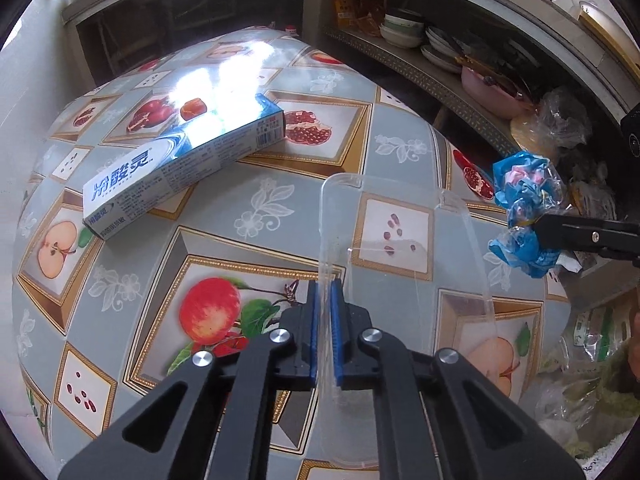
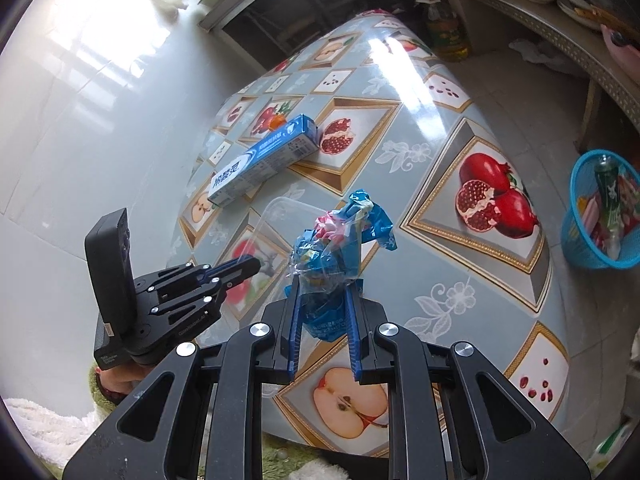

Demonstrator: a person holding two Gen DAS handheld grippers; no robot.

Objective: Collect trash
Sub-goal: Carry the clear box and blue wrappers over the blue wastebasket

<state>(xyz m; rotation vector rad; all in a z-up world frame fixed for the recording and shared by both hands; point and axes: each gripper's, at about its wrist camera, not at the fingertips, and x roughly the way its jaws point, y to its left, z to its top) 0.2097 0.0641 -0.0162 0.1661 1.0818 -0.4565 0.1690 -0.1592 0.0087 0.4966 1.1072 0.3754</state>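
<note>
My left gripper [image 1: 325, 286] is shut on the near edge of a clear plastic tray [image 1: 400, 216], which rests on the fruit-patterned table [image 1: 260, 208]. In the right wrist view the same left gripper [image 2: 256, 266] meets the clear tray [image 2: 280, 212] from the left. My right gripper [image 2: 323, 282] is shut on a crumpled blue wrapper [image 2: 340, 240], held above the table. The left wrist view shows that wrapper [image 1: 524, 216] at the right, pinched by a black finger [image 1: 580, 234]. A blue and white toothpaste box [image 1: 180, 160] lies further back, with a small brown piece [image 1: 193, 109] behind it.
A blue basket [image 2: 600, 216] holding several discarded items stands on the floor to the right of the table [image 2: 440, 152]. Shelves with bowls and plates [image 1: 404, 28] and plastic bags [image 1: 564, 120] line the far side. An oil bottle [image 2: 446, 28] stands beyond the table.
</note>
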